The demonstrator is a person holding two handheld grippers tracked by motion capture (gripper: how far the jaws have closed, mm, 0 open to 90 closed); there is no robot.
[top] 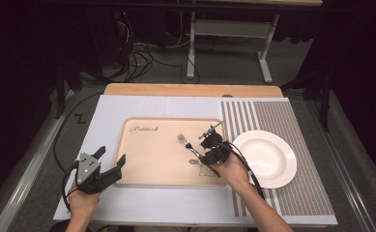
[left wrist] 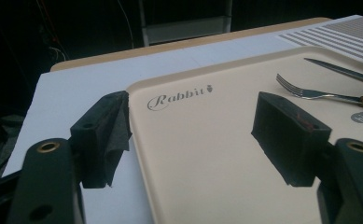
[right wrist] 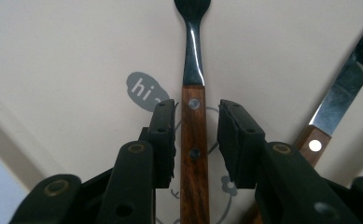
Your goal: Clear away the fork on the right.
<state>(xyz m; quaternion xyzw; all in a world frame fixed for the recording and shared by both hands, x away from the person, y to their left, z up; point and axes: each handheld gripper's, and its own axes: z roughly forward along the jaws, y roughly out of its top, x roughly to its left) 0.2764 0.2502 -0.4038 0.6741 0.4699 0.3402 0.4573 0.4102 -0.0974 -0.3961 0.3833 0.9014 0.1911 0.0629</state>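
A: What's the right gripper (top: 206,145) busy with?

B: A fork (right wrist: 193,116). It has a dark brown wooden handle with two pale rivets, a slim shiny metal neck and metal tines. It lies flat on the beige tray (top: 147,166), near the tray's right end.

A: Is it gripped?

B: No. The handle runs between the fingers (right wrist: 163,140), but there's a narrow gap on each side, so they're slightly spread and not pressing on it.

A: Which way does the fork point?

B: In the high view its long axis runs diagonally: tines up and to the left, toward the middle of the tray, handle back toward the person's right hand (top: 231,169). In the right gripper view it runs straight away between the fingers.

A: Anything nearby?

B: A knife (right wrist: 342,100) with a matching wooden handle lies just beside it on the right, its blade angled away. A white plate (top: 277,166) sits on the striped mat (top: 301,121) to the right of the tray. The tray carries "Rabbit" lettering (left wrist: 179,96) and a grey "hi" bubble (right wrist: 142,91) close to the fork's handle.

A: And the left gripper (top: 109,162)?

B: Fingers wide apart, nothing between them, at the tray's near left corner on the white surface (top: 103,108).
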